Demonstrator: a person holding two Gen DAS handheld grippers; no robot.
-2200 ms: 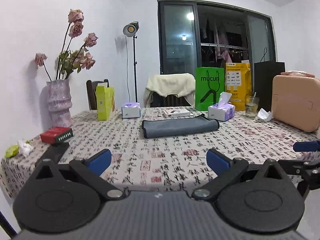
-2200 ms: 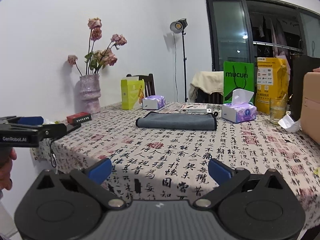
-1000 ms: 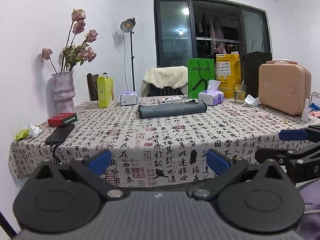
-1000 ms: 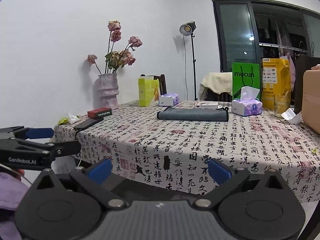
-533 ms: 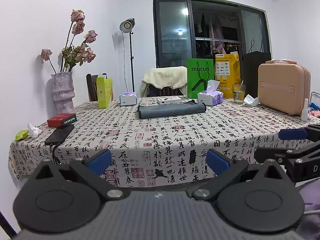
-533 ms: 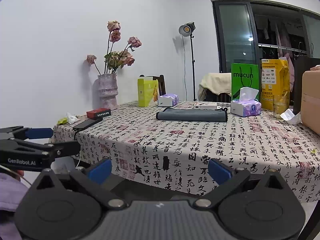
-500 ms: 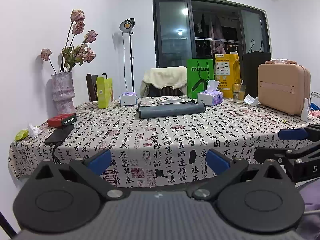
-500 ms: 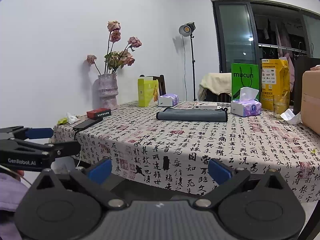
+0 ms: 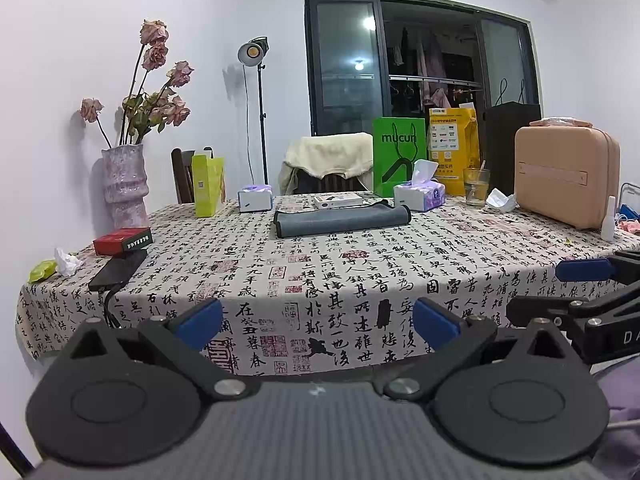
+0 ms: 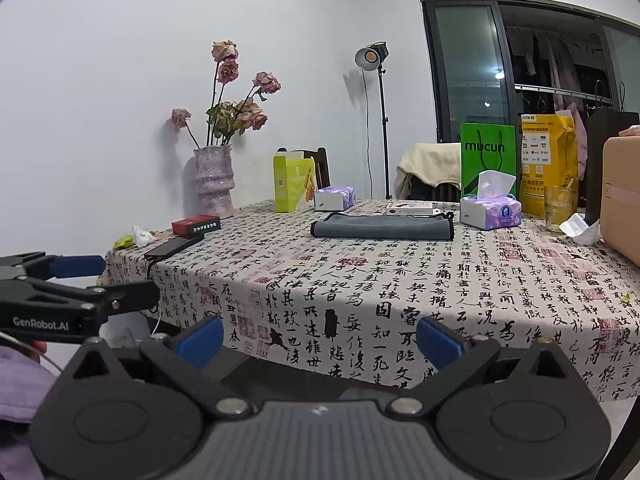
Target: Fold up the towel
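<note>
Towel (image 9: 342,220) folded on the far tablecloth (image 9: 360,276), unmoved.
Left gripper (image 9: 318,322) and right gripper (image 10: 320,338) have backed off the table, both wide open, empty.

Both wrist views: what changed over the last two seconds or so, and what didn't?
Both grippers, left gripper and right gripper, backed away from the table past its near edge, then held there. Both stayed open and empty. The folded grey towel did not move.
</note>
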